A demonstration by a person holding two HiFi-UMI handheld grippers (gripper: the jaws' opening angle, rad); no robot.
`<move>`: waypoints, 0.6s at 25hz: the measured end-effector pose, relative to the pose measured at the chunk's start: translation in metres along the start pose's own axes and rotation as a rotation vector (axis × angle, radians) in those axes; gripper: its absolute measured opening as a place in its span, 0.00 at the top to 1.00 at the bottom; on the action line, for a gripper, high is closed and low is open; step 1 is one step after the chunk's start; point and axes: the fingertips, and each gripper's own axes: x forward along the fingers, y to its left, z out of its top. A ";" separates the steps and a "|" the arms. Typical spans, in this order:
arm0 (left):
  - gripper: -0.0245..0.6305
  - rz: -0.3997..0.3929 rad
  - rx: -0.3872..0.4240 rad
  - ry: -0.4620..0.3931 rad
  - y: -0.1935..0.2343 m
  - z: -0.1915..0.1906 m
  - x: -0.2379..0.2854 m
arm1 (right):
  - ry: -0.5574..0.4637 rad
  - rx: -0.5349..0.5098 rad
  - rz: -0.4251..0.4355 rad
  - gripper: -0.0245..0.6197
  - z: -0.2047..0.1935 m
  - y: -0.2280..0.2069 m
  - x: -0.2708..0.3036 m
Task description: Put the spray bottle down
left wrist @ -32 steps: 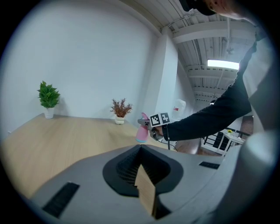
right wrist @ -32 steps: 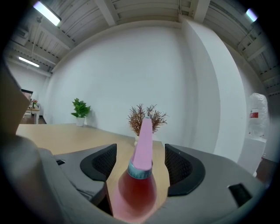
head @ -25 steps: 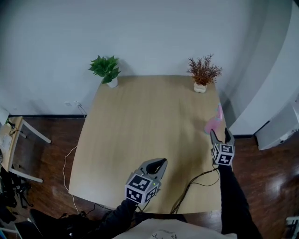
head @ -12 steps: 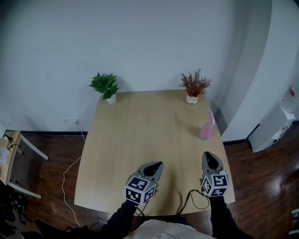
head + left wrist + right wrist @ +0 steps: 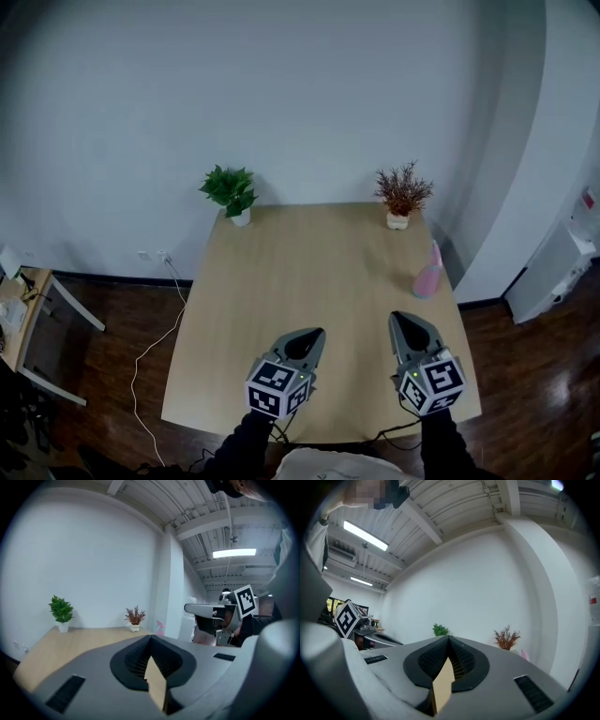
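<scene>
The pink spray bottle (image 5: 428, 274) stands upright on the wooden table (image 5: 309, 272), close to its right edge, with nothing touching it. It shows small and far off in the left gripper view (image 5: 160, 627) and the right gripper view (image 5: 525, 655). My right gripper (image 5: 401, 319) hovers over the table's near right part, well short of the bottle, shut and empty (image 5: 448, 639). My left gripper (image 5: 312, 333) hangs beside it to the left, jaws closed together on nothing (image 5: 150, 638). Both point toward the far wall.
A green potted plant (image 5: 232, 190) stands at the table's far left corner, a brown dried plant (image 5: 403, 194) at the far right. A cable (image 5: 150, 347) trails on the floor to the left. A white unit (image 5: 562, 267) stands at the right.
The right gripper drew back from the spray bottle toward the near edge, rose and shut its jaws; the bottle stays standing alone. The left gripper lifted a little.
</scene>
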 end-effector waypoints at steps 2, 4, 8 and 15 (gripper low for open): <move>0.93 0.009 -0.003 -0.004 0.002 0.002 -0.004 | 0.029 0.042 0.021 0.96 -0.013 0.008 0.007; 0.93 0.019 -0.010 -0.008 0.005 0.003 -0.006 | 0.058 0.082 0.037 0.96 -0.024 0.013 0.013; 0.93 0.036 -0.018 -0.013 0.008 0.003 -0.012 | 0.077 0.141 0.067 0.96 -0.032 0.023 0.016; 0.93 0.044 -0.023 -0.023 0.008 0.007 -0.016 | 0.070 0.147 0.097 0.96 -0.028 0.033 0.017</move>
